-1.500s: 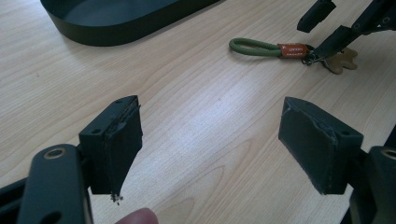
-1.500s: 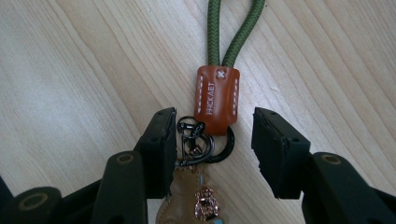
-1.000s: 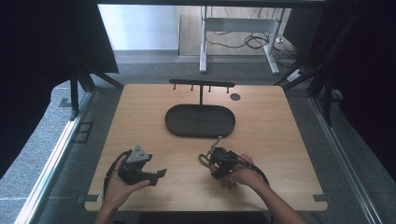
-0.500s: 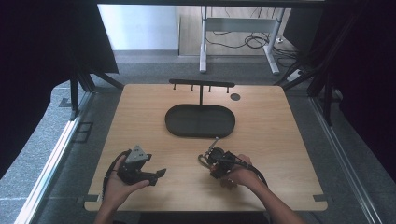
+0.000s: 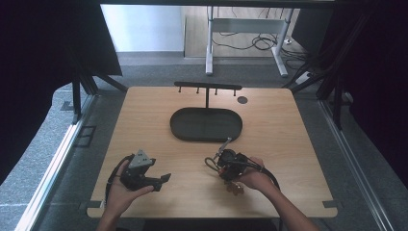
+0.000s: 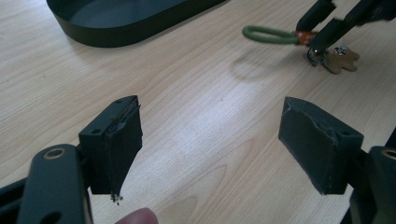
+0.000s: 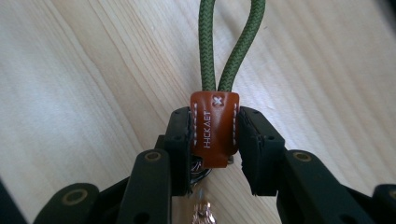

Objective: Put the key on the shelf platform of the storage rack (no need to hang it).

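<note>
A keychain with a green cord loop [image 7: 232, 51] and a brown leather tab [image 7: 215, 128] is clamped at the tab by my right gripper [image 7: 215, 133], just above the wood. In the high view the right gripper [image 5: 220, 164] sits at the near middle of the table, with the loop [image 5: 210, 164] poking left and a tan charm [image 5: 235, 188] hanging under the hand. My left gripper [image 5: 163, 179] rests in an upturned hand at the near left, jaws wide open and holding nothing. Its own view [image 6: 210, 112] shows the keychain [image 6: 270, 34] farther off with the charm [image 6: 340, 59] touching the table.
A black oval tray [image 5: 207, 123] lies mid-table, its wall [image 6: 116, 33] near the left gripper. Behind it stands a black rack with several hooks [image 5: 208, 87]. A small dark disc [image 5: 242, 100] sits at the back right. Bare wood lies between the two grippers.
</note>
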